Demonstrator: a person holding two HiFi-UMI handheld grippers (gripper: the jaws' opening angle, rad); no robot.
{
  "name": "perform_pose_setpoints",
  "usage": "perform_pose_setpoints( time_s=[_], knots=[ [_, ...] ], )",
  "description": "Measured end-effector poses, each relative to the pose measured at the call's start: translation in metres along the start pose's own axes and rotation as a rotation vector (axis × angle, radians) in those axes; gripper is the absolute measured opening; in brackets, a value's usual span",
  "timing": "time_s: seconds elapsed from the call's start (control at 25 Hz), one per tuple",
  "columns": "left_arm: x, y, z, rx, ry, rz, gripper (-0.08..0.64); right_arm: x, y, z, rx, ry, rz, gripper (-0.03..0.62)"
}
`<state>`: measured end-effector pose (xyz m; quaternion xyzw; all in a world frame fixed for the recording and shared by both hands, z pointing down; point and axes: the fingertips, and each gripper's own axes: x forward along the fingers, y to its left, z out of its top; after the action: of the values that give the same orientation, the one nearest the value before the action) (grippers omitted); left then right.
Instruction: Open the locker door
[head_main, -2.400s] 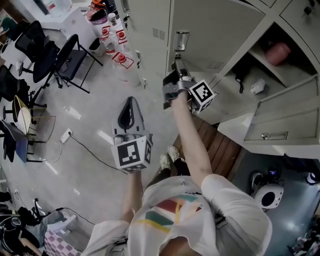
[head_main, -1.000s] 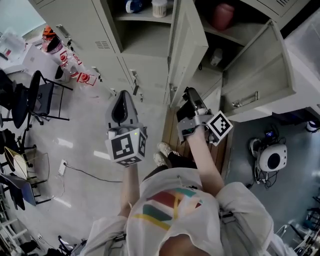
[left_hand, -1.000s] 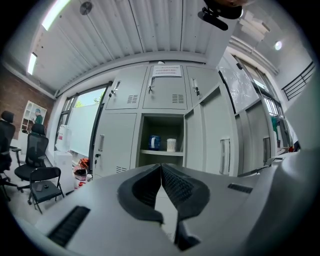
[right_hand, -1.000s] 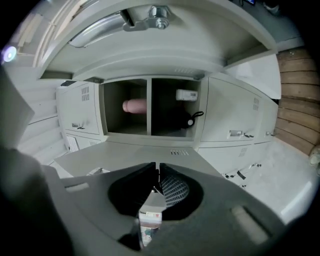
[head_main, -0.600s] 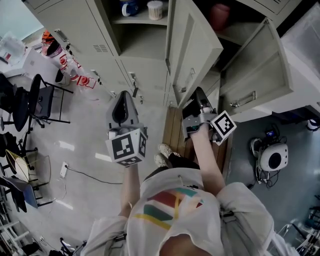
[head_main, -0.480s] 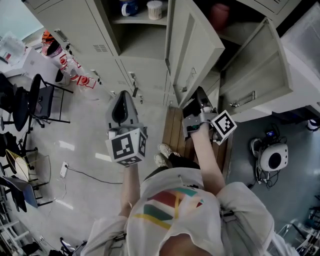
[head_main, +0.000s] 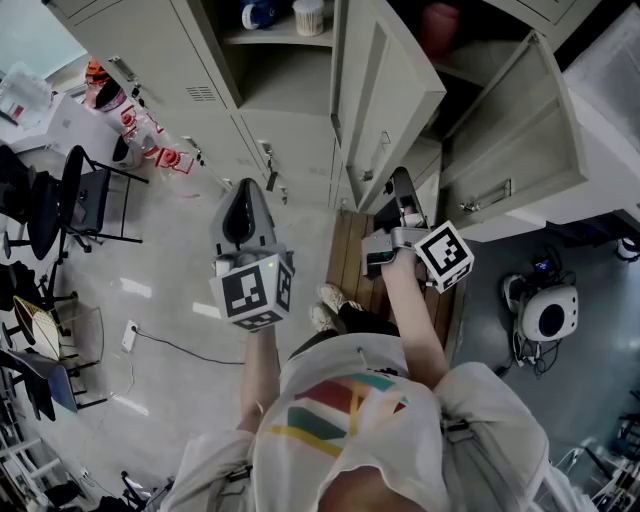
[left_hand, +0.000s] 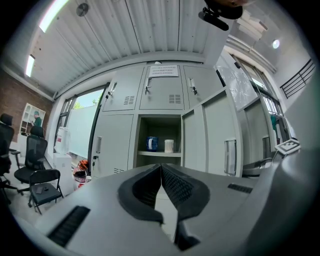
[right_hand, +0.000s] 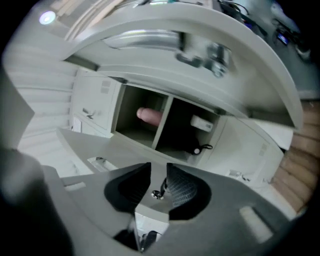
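Left tongs (head_main: 246, 190) together, empty. Right tongs (right_hand: 158, 172) have just been opening: jaws apart, with what looks like the locker door's (head_main: 385, 100) lower edge and a small metal fitting (right_hand: 156, 194) between them, pads seemingly off it. Door's swung well out. I'd back straight off without snagging that thin rim. The door is flat, smooth painted sheet metal. Beyond it, a shelf (head_main: 270, 36) with a blue cup (head_main: 258, 12).
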<state>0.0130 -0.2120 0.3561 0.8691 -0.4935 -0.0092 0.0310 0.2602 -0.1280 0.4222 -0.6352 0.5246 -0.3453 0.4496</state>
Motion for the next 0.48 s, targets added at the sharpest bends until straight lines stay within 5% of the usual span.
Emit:
perform_pose_setpoints(
  time_s=[0.12,0.48],
  knots=[
    [0.000,-0.004,0.003,-0.001,-0.011,-0.004,0.015,-0.009,0.028,0.013,-0.210,-0.040,0.028,0.142],
    [-0.011,-0.020,0.050,0.013,-0.106,-0.033,0.015,-0.047,0.177,0.037,-0.895,-0.262,0.215,0.126]
  ],
)
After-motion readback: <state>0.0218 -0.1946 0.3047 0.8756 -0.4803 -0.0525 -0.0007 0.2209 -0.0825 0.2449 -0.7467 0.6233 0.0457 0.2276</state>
